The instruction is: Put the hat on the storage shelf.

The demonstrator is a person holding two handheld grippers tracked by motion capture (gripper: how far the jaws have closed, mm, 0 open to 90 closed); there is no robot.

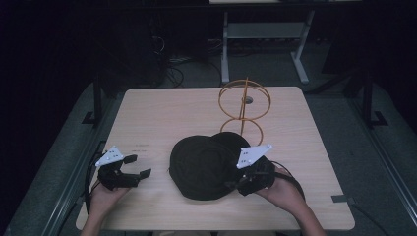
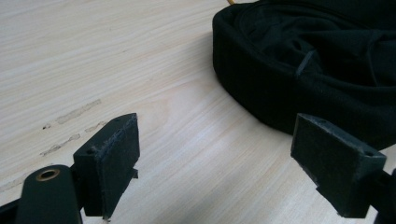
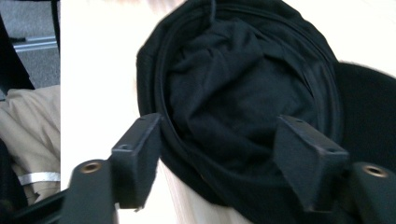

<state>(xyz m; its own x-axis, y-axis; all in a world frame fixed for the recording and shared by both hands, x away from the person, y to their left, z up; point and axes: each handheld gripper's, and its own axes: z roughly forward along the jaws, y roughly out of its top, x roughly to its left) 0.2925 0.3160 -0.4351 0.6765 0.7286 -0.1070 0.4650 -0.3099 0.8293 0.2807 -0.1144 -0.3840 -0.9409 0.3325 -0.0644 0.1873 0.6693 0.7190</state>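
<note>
Cap (image 1: 204, 167) lies upside down near the middle of the table (image 1: 157, 113), its hollow facing up and its brim pointing toward one o'clock, where it reaches the foot of an orange wire stand (image 1: 244, 105). My right gripper (image 1: 235, 186) is at the cap's five o'clock edge; in the right gripper view its jaws are spread and straddle the rim, one outside, one over the lining, not yet closed on it. My left gripper (image 1: 138, 166) sits at the cap's nine o'clock, jaws also spread and holding nothing, with bare wood between it and the fabric. I judge the right hand the nearer for any pinch, since the rim runs straight between its jaws.
</note>
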